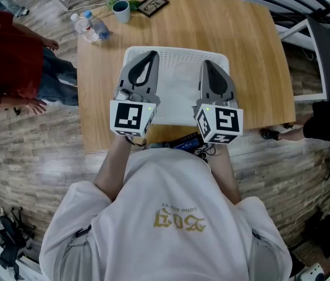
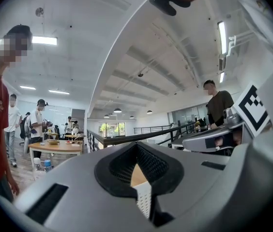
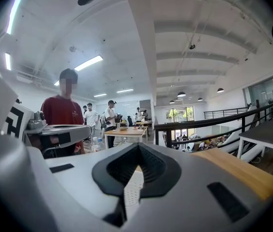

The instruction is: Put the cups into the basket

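A white mesh basket stands in the middle of the wooden table. One teal cup sits at the table's far left corner, well away from both grippers. My left gripper hovers over the basket's left side and my right gripper over its right side. Both point away from me, shut, with nothing held. In the left gripper view the shut left gripper frames a sliver of basket mesh. The right gripper view shows the same for the right gripper and basket.
A water bottle lies near the table's far left edge, and a framed picture lies at the far edge beside the cup. A person in a red shirt stands left of the table. White furniture frames stand to the right.
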Demonstrator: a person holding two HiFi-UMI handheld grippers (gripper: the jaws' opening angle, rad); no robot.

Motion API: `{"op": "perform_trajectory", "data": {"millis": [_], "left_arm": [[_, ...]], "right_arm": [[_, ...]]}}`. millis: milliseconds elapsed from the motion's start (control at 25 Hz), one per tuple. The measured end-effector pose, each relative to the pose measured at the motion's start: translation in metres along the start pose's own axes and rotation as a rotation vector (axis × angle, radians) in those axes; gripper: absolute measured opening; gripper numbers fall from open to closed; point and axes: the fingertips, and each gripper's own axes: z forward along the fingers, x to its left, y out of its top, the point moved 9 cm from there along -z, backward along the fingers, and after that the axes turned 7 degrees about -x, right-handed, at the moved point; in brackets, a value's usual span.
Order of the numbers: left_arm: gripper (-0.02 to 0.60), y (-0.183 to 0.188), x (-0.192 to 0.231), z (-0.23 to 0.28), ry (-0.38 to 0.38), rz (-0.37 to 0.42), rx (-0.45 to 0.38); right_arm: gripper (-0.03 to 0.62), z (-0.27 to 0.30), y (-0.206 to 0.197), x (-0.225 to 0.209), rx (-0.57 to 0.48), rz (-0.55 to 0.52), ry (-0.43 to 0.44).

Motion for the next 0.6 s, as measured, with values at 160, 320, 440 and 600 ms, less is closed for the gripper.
{"op": "perform_trajectory", "data": {"millis": [160,320,440,600], "left_arm": [[0.008,-0.0002,0.0000,-0.0010,0.000,0.003,0.002],[0.008,-0.0004,-0.0003,0.0003,0.000,0.006,0.002],[0.008,0.0006,-0.0009,0.0017,0.001,0.008,0.004],[0.008,0.0018,-0.0022,0.0025,-0.003,0.013,0.008]], "right_arm": [[0.009,-0.0004,0.0010,0.0005,-0.003,-0.012,0.000],[0.009,-0.0006,0.0014,-0.0020,-0.008,-0.013,-0.004],[0.009,-0.0008,0.0023,-0.0035,-0.009,-0.010,-0.007],[0.009,-0.0017,0.0028,-0.0044,-0.005,-0.007,-0.007]]}}
